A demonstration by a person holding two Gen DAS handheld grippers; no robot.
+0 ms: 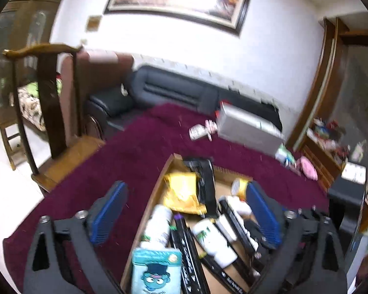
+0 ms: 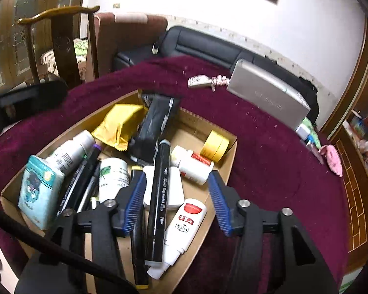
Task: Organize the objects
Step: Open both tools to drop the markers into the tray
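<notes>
Two grippers we hold above the box (image 2: 196, 127), fingers apart on both and nothing between the pads. Our right gripper (image 2: 176, 196) straddles a black marker (image 2: 159, 196) lying loose in the box; our left gripper (image 1: 186, 218) gapes widest. Inside the box, at 9 o'clock, sits a blue tissue pack (image 2: 40, 191); at 12, a yellow packet (image 2: 120, 125); at 2, tape (image 2: 214, 145). Farther out, at 1 o'clock on the maroon cloth (image 2: 269, 171), lies a silver case (image 2: 267, 98).
</notes>
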